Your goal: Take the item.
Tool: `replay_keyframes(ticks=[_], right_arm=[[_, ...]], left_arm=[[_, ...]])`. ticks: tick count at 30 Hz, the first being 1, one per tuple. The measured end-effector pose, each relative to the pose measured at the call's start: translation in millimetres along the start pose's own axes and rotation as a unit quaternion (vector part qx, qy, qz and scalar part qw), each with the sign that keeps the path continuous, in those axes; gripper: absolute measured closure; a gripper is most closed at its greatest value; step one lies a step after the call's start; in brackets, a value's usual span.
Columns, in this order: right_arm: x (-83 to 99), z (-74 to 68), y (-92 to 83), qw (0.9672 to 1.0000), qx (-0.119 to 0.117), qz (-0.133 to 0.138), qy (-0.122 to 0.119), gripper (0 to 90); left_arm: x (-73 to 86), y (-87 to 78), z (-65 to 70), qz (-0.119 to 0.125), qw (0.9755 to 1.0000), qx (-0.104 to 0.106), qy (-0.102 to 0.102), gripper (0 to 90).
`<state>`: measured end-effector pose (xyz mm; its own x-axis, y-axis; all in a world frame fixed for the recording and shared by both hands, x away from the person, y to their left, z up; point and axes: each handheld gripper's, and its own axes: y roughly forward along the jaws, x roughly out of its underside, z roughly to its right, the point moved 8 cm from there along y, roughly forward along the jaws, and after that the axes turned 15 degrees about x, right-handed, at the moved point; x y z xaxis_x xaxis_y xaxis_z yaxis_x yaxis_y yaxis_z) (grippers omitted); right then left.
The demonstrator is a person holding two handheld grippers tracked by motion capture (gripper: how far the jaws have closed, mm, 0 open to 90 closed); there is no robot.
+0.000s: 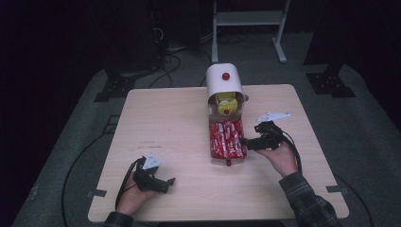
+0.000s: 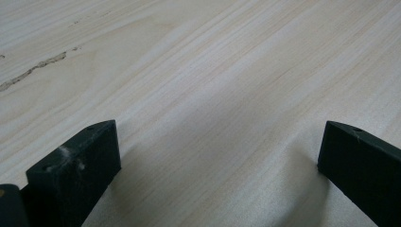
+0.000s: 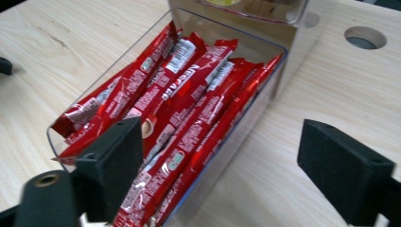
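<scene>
Clear tray's [image 3: 265, 101] near corner cut off

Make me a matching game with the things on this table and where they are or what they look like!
1. red sachets
2. left hand-held gripper
3. white lid
4. right hand-held gripper

a. over bare wood
b. has a red knob
c. beside the clear drawer
d. lying in the clear drawer

Pairs: 1-d, 2-a, 3-b, 4-c

Pale wooden desk [image 1: 170, 127] with rounded corners, faint scuff marks left of centre. Grey carpeted floor [image 1: 359, 137] around it, black cables [image 1: 170, 64] trailing at the far left. White metal frame stand [image 1: 248, 19] at the far side, beyond the desk.
</scene>
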<state>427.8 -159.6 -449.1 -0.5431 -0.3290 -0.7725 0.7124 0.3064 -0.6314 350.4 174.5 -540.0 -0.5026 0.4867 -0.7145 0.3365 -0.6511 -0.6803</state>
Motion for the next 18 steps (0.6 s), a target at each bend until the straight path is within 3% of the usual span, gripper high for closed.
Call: replay_keyframes(ticks=[6, 10, 18], right_arm=[[-5.6, -5.1, 2.4, 0.9998, -0.011, 0.018, 0.002, 22.8], [-7.1, -10.3, 5.5, 0.9997, -0.017, 0.016, 0.003, 24.2], [-10.6, -18.2, 8.3, 0.9994, -0.027, 0.023, -0.004, 36.3]], left_arm=[[3.8, -3.2, 3.2, 0.0, 1.0, -0.003, -0.002, 0.0], [5.9, -5.1, 4.7, -0.001, 1.0, -0.004, -0.003, 0.0], [7.4, -6.3, 5.9, 0.002, 1.0, -0.006, -0.005, 0.0]])
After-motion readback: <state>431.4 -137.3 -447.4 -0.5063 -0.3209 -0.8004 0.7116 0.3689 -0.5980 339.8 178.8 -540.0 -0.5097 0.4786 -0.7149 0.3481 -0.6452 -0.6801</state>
